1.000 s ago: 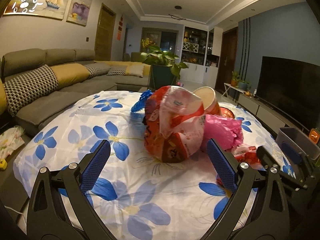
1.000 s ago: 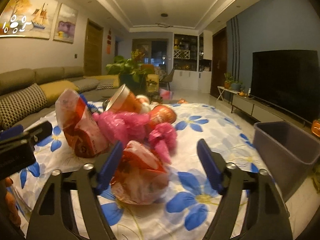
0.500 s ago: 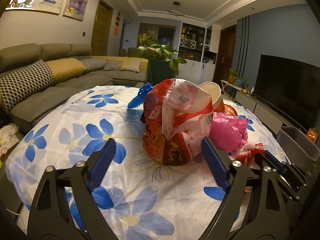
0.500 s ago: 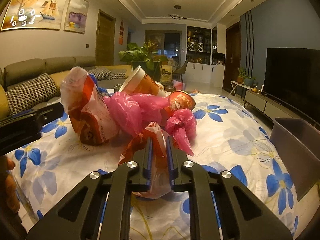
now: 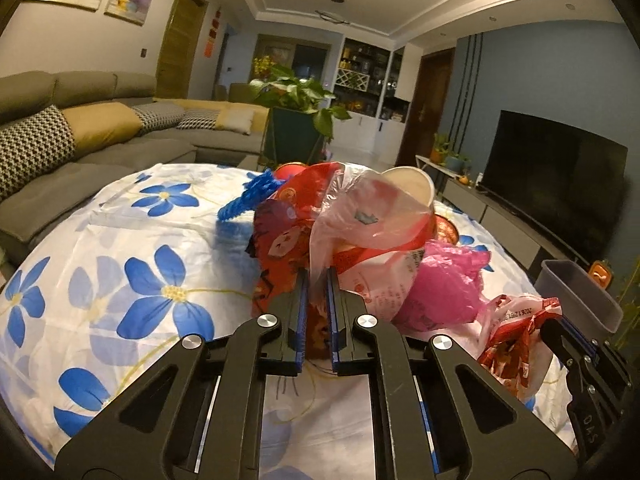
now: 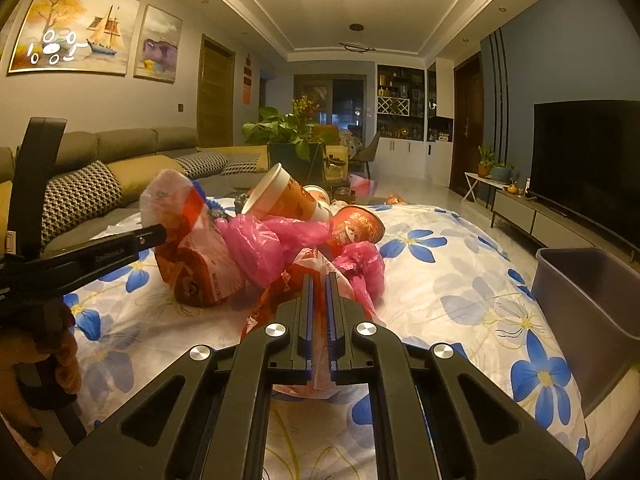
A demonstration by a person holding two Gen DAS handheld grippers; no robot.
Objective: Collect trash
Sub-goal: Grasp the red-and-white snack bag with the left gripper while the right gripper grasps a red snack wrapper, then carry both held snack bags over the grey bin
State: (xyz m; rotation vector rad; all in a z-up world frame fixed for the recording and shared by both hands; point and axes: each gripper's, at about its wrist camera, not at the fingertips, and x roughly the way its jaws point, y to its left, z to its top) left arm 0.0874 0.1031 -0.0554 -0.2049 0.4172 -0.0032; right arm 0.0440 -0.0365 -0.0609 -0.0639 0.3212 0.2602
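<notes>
Left gripper (image 5: 318, 280): fingers clamped on the red-and-clear snack bag (image 5: 344, 232), mid tabletop (image 5: 120, 240).
Right gripper (image 6: 319, 282): fingers clamped on a red wrapper (image 6: 296, 276), near edge.
Pink bag (image 6: 264, 240): just behind, touching the paper cup (image 6: 280, 196).
Grey bin (image 6: 588, 300): right edge.

Two grippers work the pile, the left gripper (image 5: 317, 280) and the right gripper (image 6: 319, 284), each clamped on one wrapper: the large red snack bag (image 5: 280, 240) and the small red-and-white wrapper (image 6: 292, 280). On the flowered table (image 6: 460, 292) lie two pink plastic bags (image 6: 260, 244) (image 6: 360, 260), one blue mesh scrap (image 5: 248, 196) at the far left, two paper cups (image 6: 280, 196) (image 6: 320, 204) and one red noodle bowl (image 6: 356, 228). One grey bin (image 6: 588, 300) stands at the right edge, and on the left wall hang two paintings (image 6: 76, 36) (image 6: 158, 48).
</notes>
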